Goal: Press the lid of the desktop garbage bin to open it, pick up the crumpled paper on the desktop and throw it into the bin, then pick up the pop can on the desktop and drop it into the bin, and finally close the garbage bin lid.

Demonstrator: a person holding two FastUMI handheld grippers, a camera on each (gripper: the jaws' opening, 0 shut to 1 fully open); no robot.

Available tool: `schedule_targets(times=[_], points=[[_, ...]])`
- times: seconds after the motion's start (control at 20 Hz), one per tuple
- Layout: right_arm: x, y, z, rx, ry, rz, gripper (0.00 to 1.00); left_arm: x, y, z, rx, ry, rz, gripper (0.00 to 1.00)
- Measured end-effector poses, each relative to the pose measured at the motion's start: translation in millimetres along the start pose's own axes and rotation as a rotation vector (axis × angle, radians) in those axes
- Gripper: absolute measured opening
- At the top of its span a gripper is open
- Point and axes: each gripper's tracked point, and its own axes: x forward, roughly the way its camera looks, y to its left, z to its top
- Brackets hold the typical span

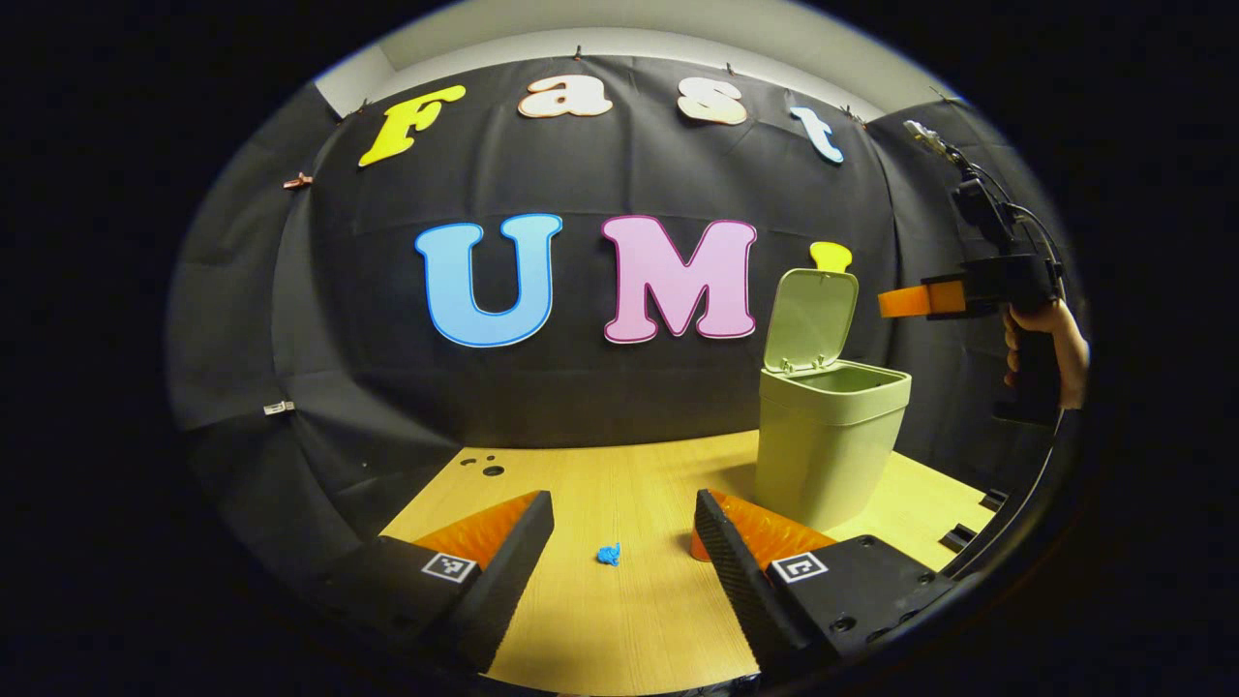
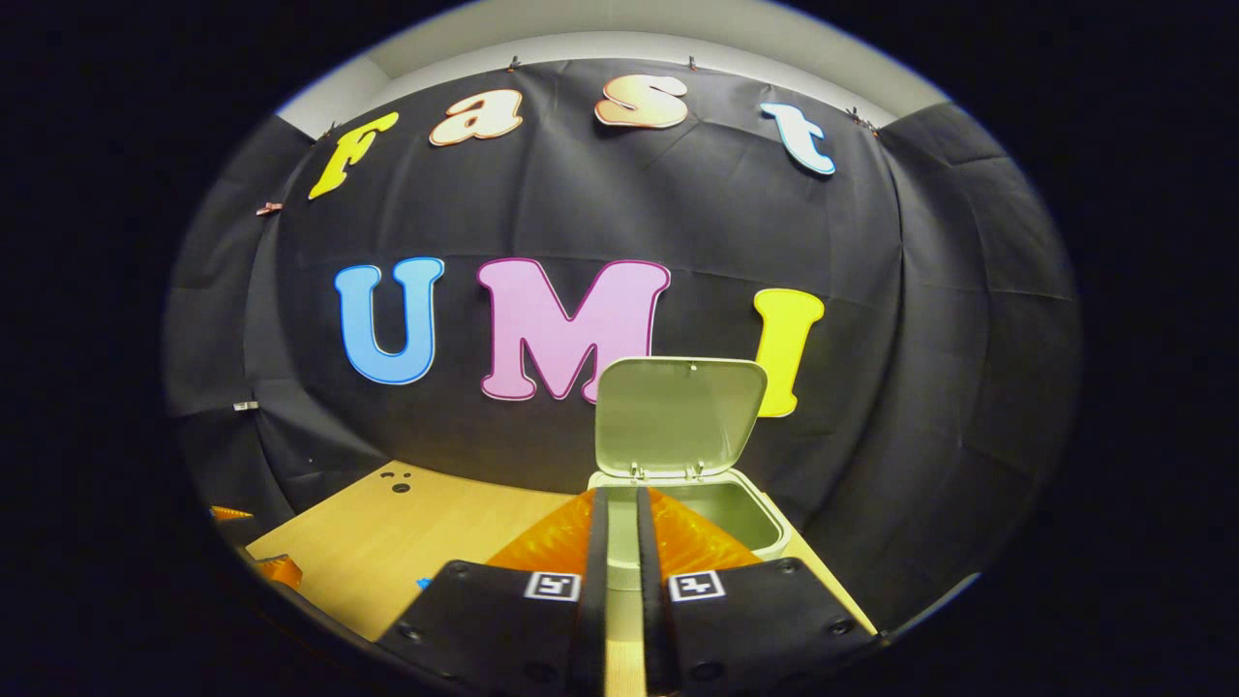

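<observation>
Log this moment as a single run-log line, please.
bin lid up | crumpled paper on desktop | left gripper open | right gripper shut, empty

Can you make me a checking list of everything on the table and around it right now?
Surface: wooden table, a few small holes near its far edge.
Job's things: green bin, lid standing open; small blue crumpled paper lying on the table in front of the left gripper; an orange thing partly hidden behind that gripper's finger may be the can, cannot tell.
Clutter: nothing seen.
Grippers: left gripper open, low over the table; right gripper shut with nothing between its fingers, above the bin; a hand holds it.
Cables: black cable hanging from the right gripper.
Surroundings: black cloth wall.
</observation>
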Motion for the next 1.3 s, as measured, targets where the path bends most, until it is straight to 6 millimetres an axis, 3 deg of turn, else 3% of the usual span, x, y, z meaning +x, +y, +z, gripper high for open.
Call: schedule_targets(times=[0.05,0.15,0.25,0.3,0.35,0.4,0.5,0.85,1.3], points=[[-1.2,7.6,-5.0,0.000,0.011,0.013,0.27,-2.0,4.1,-3.6,-0.001,0.013,0.010,0.95],[-5.3,17.8,-10.2,-0.001,0.024,0.026,0.28,-6.6,7.4,-3.5,-0.029,0.024,0.009,0.95],[-4.8,28.4,-18.0,0.007,0.033,0.046,0.37,-4.9,11.0,-5.7,-0.046,0.042,0.012,0.95],[-5.0,33.6,-22.8,0.011,0.043,0.060,0.53,-2.6,12.5,-8.5,-0.048,0.050,0.014,0.95],[-2.1,37.1,-27.8,0.016,0.052,0.073,0.61,0.1,13.4,-10.3,-0.048,0.057,0.017,0.95],[-0.4,40.0,-33.5,0.023,0.066,0.084,0.82,3.6,14.9,-13.9,-0.046,0.073,0.021,0.95],[1.3,41.4,-39.0,0.031,0.078,0.092,0.98,12.9,17.1,-17.8,-0.055,0.091,0.023,0.95],[15.1,32.9,-57.1,0.036,0.098,0.103,0.98,54.6,28.8,-45.3,-0.120,0.189,0.063,0.95],[22.2,29.8,-93.8,0.052,0.175,0.125,0.98,128.4,51.0,-77.5,-0.175,0.315,0.081,0.96]])
